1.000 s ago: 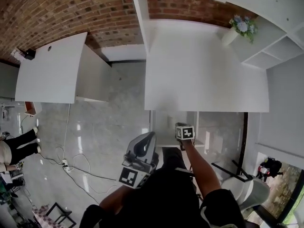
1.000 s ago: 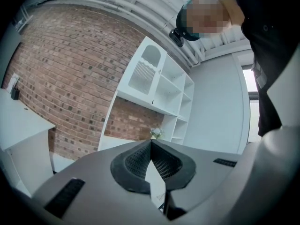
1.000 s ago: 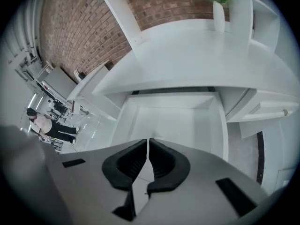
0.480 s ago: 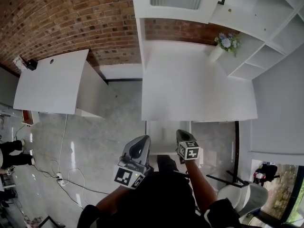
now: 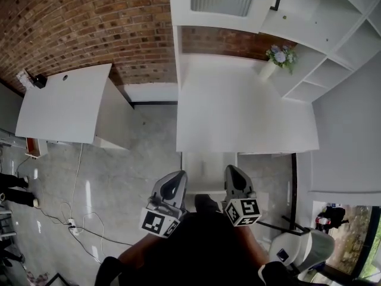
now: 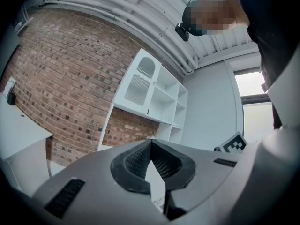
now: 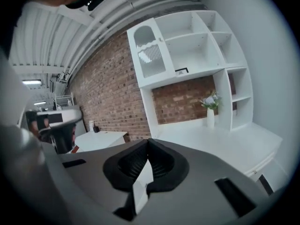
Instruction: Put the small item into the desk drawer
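Brick-backed white desk (image 5: 238, 112) from the head view, its drawer (image 5: 205, 168) apparently drawn out at the near edge. Left gripper (image 5: 174, 180) and right gripper (image 5: 232, 174) side by side, close to the body, noses towards the drawer, well short of the desk top. Marker cubes nearest the camera. Vase of flowers (image 5: 277, 58) at the desk's far right corner, beside white shelving (image 5: 309, 28). Second white table (image 5: 59, 106) away to the left. Small item too faint to pick out in any view.

Left gripper view: ribbed pads (image 6: 138, 161) pressed together, nothing between them; shelving and brick wall beyond.

Right gripper view: jaws likewise squeezed tight and empty, raised above the desk top, vase at the far end.
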### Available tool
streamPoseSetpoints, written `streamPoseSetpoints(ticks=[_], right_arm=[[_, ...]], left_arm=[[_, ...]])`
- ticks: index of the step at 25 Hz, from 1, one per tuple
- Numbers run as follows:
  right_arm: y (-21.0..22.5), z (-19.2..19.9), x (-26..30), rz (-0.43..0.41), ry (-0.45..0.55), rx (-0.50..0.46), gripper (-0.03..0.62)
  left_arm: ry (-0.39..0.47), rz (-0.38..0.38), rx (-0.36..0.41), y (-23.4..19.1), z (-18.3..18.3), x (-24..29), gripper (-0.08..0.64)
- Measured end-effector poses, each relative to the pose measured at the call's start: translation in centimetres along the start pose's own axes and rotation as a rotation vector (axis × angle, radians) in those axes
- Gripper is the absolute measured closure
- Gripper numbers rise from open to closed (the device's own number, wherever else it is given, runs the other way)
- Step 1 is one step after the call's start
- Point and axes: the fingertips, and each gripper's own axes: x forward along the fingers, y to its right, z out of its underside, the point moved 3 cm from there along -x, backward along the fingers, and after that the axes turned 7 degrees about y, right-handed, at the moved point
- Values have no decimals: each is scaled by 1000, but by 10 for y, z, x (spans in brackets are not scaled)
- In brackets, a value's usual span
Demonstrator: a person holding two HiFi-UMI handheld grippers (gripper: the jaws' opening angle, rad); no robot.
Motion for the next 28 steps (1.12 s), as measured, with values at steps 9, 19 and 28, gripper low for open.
streamPoseSetpoints(ticks=[9, 19, 28], right_arm=[[-24, -26, -27, -20, 79, 20, 578], [-26, -25, -28, -30, 91, -1, 578], [-22, -26, -33, -11, 89, -4, 578]], left_arm=[[-12, 33, -3, 6, 8, 3, 537], [-18, 29, -5, 5, 10, 5, 537], [-18, 39, -5, 10, 9, 5, 537]])
